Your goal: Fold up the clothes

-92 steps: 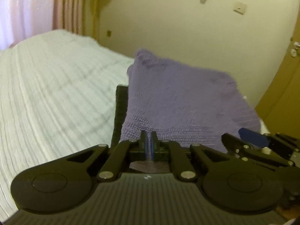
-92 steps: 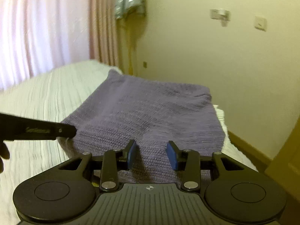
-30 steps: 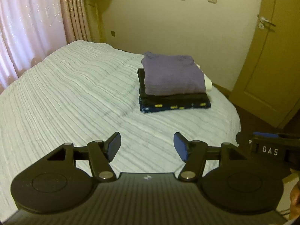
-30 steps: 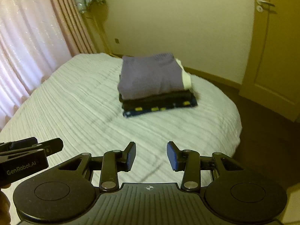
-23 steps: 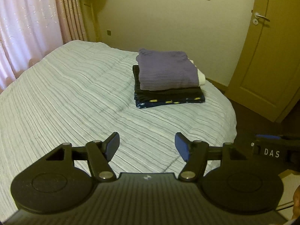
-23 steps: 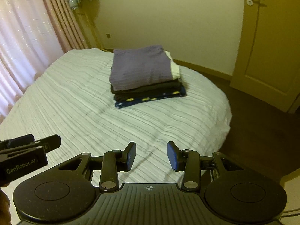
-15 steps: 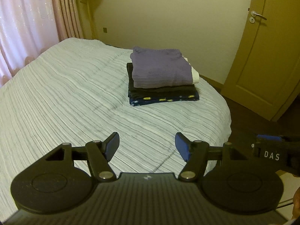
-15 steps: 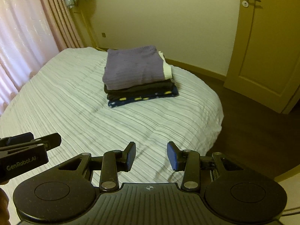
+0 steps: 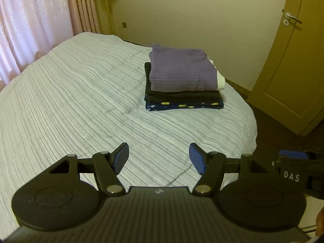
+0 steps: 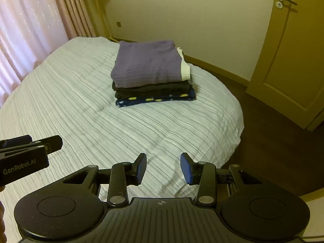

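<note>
A folded purple knit sweater (image 9: pixel 182 70) (image 10: pixel 147 62) tops a neat stack on the far right part of the bed. Under it lie a white garment (image 9: pixel 220 80) (image 10: pixel 185 68), a black one (image 9: pixel 182 96) (image 10: pixel 151 90) and a dark blue patterned one (image 9: pixel 184 105) (image 10: pixel 156 99). My left gripper (image 9: pixel 159 158) hovers open over the near bedspread, well short of the stack, nothing between its fingers. My right gripper (image 10: pixel 163 167) is also open and empty, over the bed's near right edge. Each gripper shows at the edge of the other's view.
The striped white bedspread (image 9: pixel 70 101) (image 10: pixel 81 117) stretches left and toward me. Dark floor (image 10: pixel 273 141) lies right of the bed. A closed door (image 9: pixel 293 60) and a wall stand behind. Pink curtains (image 9: pixel 30 30) hang at the left.
Three seconds ago the left gripper was shut on the purple sweater's edge; both grippers have since pulled back from the stack, which now sits farther away. In the last second they kept drifting back slightly.
</note>
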`<state>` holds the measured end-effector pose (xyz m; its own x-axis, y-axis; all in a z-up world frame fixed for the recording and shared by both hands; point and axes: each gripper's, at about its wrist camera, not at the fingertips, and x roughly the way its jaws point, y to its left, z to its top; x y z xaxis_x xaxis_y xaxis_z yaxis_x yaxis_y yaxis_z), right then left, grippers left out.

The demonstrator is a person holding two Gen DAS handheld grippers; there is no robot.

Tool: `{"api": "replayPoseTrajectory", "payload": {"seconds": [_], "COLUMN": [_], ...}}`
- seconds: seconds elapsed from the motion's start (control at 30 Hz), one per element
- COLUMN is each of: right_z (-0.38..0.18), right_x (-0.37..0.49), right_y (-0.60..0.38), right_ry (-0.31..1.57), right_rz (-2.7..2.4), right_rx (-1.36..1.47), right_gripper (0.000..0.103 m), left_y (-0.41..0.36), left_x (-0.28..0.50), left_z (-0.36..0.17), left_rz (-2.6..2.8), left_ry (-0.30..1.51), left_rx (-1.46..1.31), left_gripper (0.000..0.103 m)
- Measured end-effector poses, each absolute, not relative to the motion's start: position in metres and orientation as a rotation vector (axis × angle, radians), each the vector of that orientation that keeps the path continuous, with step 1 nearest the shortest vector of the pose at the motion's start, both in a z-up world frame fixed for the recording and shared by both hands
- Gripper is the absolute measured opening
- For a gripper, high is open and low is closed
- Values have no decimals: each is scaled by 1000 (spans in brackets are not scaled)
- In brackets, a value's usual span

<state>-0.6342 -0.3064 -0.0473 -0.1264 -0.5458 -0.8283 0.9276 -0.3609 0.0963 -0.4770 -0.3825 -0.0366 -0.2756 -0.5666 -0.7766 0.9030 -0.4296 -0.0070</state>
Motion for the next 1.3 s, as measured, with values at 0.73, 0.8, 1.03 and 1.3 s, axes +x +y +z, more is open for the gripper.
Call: {"api": "replayPoseTrajectory", "payload": {"seconds": [0.73,0.8,1.03,1.3], "right_z": [-61,-65,-70,-75], "right_x": [-670,-674,-683,-692], "right_y": [-336,-338,-345,-362], "right_ry": [627,633,633,637], "right_rz": [-1671,-1666,-1653,-1638], "right_rx": [1024,1034,1038,1042], "right_gripper": [41,41,41,41], "left_y": [-401,-403,-410,-423], "left_x": [-517,-519,-531,-538], "left_z": [-51,-53,-56,-61], "left_rz": [-1835,-1833,-1830,-1818], "left_ry": [587,591,593,598], "left_rx": [911,915,913,923], "left_gripper": [62,62,62,62]}}
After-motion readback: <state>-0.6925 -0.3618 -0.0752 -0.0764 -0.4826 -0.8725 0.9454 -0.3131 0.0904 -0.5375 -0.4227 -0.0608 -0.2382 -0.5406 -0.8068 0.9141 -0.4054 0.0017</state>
